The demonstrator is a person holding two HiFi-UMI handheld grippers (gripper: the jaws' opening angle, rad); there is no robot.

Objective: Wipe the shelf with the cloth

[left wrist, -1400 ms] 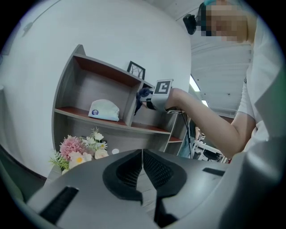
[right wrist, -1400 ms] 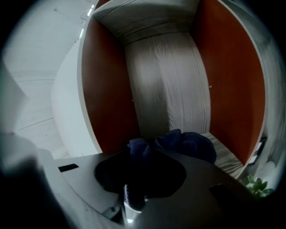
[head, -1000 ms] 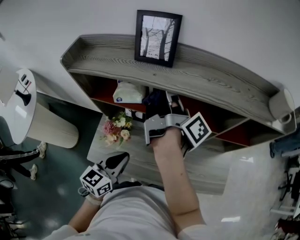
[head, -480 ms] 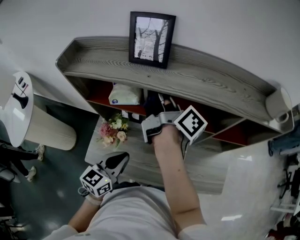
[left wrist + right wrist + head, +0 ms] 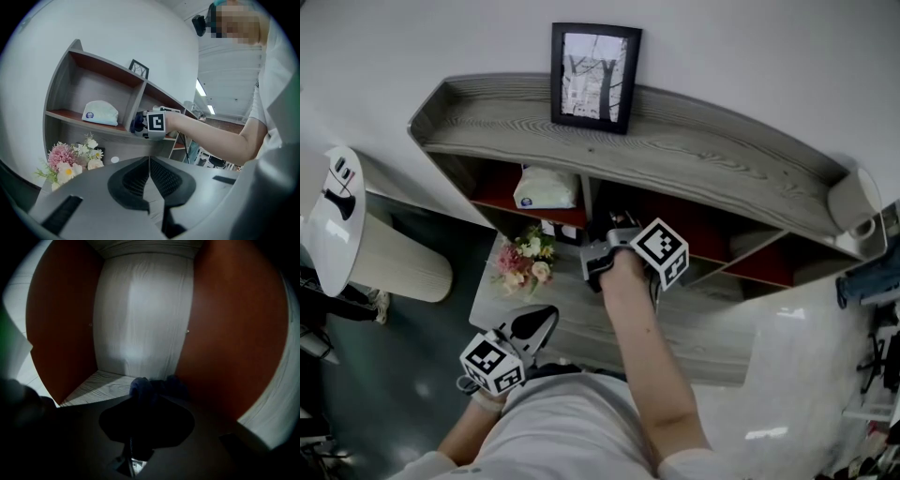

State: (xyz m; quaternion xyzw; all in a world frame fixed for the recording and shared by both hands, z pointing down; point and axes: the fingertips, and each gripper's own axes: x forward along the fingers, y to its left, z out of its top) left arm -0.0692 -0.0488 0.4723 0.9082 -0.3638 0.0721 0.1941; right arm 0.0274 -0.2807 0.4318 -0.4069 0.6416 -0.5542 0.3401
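The right gripper, jaws clamped on a dark blue cloth, reaches into the middle compartment of the shelf. Red walls stand close on both sides, with bare grained floor ahead to the white back. The left gripper hangs closed and empty. The blue logo on a white pack is unreadable.

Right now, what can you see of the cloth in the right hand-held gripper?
The cloth is dark blue, soft and bunched, pinched in the shut right hand-held gripper. Its crumpled end pokes past the jaw tips, low over the wood-grain shelf floor of a red-walled compartment. Contact with the floor is too dark to tell.
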